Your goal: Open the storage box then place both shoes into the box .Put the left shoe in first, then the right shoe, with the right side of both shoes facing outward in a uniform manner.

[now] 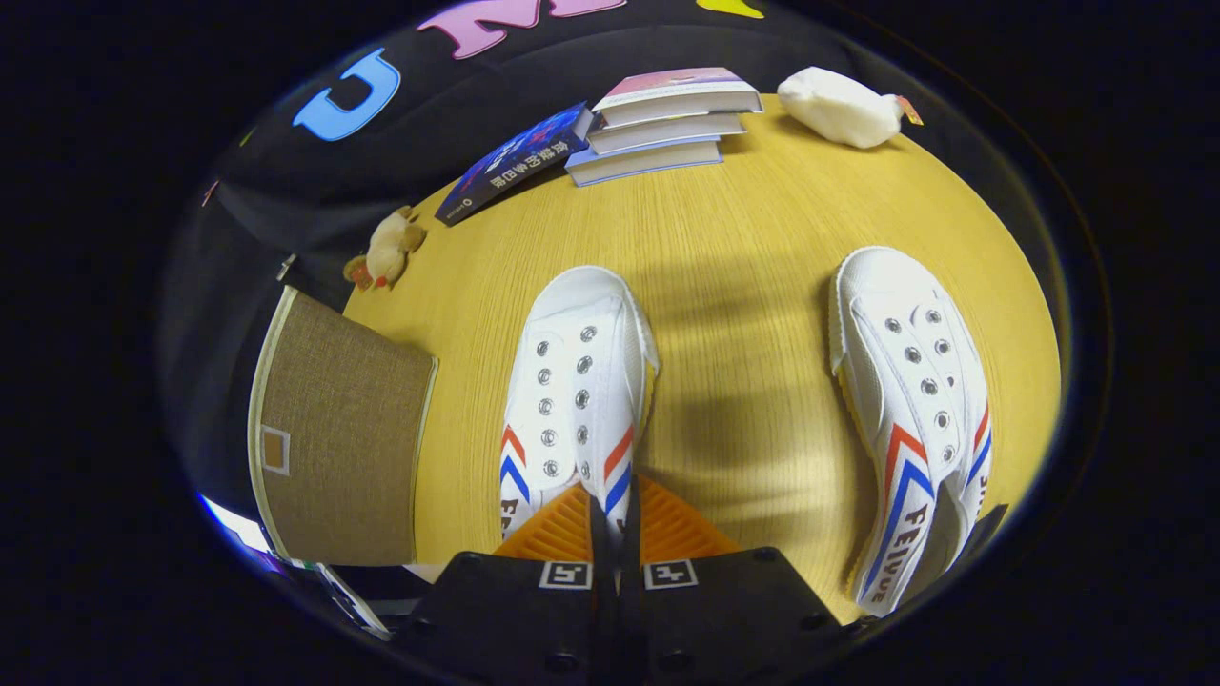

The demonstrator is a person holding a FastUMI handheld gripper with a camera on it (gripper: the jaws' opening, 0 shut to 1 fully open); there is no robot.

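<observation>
The hand-held gripper (610, 519) was nearest, its fingers pressed together with only a thin slit between them and nothing clamped there. Its tips sat over the heel end of the left shoe (575, 386), which lay on the counter (743, 248) with its toe pointing away; whether they touched the shoe could not be told. The right shoe (913, 400) lay well apart on the other side, also toe-away and slightly angled. The box (338, 438), a tan fabric cube, stood at the counter's edge just beside the left shoe, and its lid looked to be on, so the opening step seemed not yet done.

The risks followed from this. With the fingers together, pushing down onto the shoe would only shove or tip it instead of catching it. Going for the shoe while the box stayed closed would leave nowhere to set it. The soft canvas collar could fold or slip from a shallow pinch, and the shoe might swing and lose its facing. The two shoes looked alike, so taking the wrong one first would break the order.

Farther off, a stack of books (667, 119), a blue book (515, 160) leaning against it, a white plush (839, 107) and a small toy (386, 250) lay near the far edge, too distant to interfere.
</observation>
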